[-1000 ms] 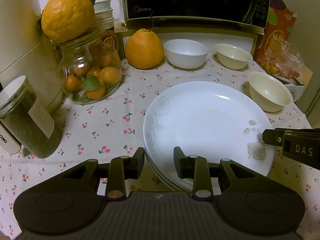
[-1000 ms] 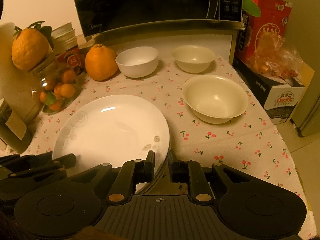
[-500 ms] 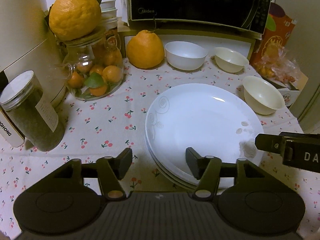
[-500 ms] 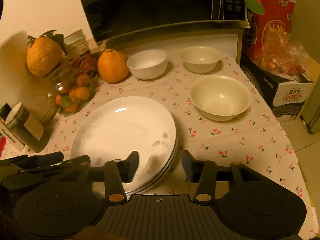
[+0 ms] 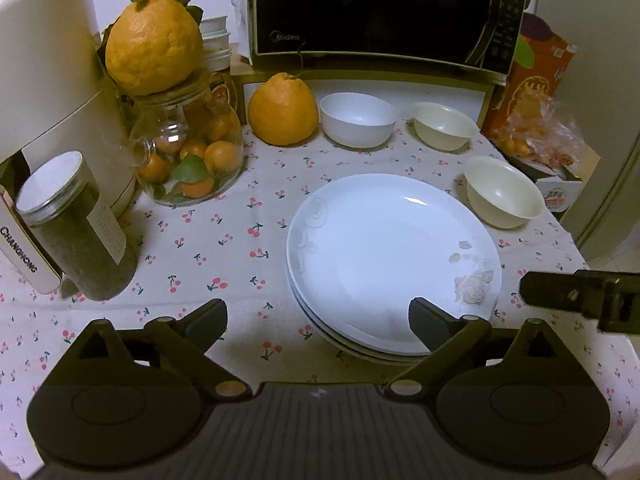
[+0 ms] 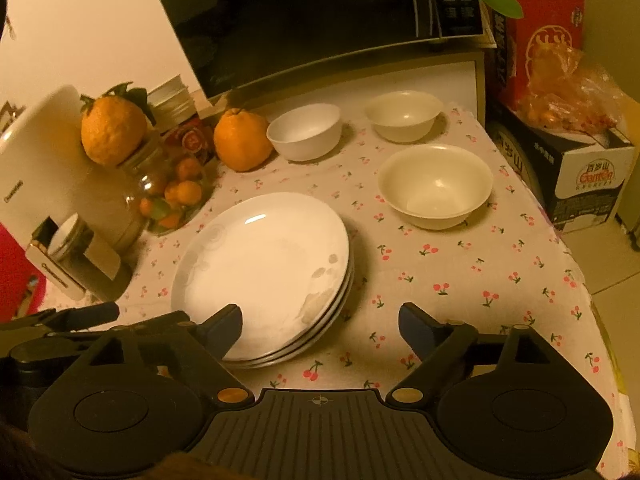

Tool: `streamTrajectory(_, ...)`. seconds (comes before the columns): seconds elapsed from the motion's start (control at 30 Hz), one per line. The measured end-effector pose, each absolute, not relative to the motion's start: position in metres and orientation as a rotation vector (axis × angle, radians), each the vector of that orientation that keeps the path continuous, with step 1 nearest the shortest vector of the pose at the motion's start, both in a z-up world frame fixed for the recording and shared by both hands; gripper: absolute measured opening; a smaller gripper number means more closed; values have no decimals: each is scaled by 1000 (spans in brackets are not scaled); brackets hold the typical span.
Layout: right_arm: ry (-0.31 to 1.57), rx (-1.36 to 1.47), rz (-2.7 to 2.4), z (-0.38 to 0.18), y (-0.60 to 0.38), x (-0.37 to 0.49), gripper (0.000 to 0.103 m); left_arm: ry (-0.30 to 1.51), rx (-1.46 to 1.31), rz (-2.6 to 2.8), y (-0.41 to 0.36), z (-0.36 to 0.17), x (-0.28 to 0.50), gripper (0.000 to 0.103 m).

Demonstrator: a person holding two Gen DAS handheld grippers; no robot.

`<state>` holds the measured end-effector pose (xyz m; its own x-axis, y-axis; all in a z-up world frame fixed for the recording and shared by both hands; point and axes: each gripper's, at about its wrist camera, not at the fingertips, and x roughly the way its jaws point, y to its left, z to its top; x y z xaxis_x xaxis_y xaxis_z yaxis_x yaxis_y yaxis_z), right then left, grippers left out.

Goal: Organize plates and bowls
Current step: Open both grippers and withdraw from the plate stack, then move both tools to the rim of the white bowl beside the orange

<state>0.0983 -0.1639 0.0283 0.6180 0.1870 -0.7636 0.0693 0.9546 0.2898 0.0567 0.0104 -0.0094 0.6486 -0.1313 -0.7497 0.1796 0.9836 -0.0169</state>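
A stack of white plates [image 5: 392,260] [image 6: 264,276] lies on the cherry-print tablecloth [image 5: 224,240]. My left gripper [image 5: 318,320] hovers over the stack's near left rim, its jaws opening wide, pads off the plates. Over the near right rim my right gripper [image 6: 322,322] is opening too, with nothing gripped. Behind the stack sit a white bowl [image 5: 358,120] [image 6: 304,132] and a small cream bowl [image 5: 446,126] [image 6: 404,116]. A larger cream bowl [image 5: 504,192] [image 6: 436,186] stands to the stack's right.
A microwave [image 5: 376,12] stands at the back, with a large orange [image 5: 282,110] in front of it. At left are a glass jar of small oranges [image 5: 188,160], a dark jar [image 5: 80,228] and a white appliance [image 5: 48,80]. Boxes [image 6: 580,168] flank the table's right edge.
Both grippers went from nearly shut at the top plate's rim to wide open, letting it go. Both have drawn back and up, so the stack looks smaller and farther.
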Motion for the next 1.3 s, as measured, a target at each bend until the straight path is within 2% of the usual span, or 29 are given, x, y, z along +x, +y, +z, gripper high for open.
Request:
streamTrajectory(0.2, 884, 347, 57, 47, -178, 112, 92, 846, 55, -167, 9, 5, 70, 102)
streamTrajectory(0.43, 839, 386, 70, 61, -192, 153, 95, 831, 27, -143, 10, 22, 105, 102)
streamTrajectory(0.97, 889, 653, 93, 21, -221, 278, 95, 864, -232, -143, 5, 11, 211, 101)
streamTrajectory(1.17, 936, 759, 84, -1, -227, 312, 95, 873, -278, -158, -3, -2, 237, 95)
streamTrajectory(1.3, 967, 857, 86, -18, -231, 330, 95, 886, -322, -180, -7, -13, 257, 83)
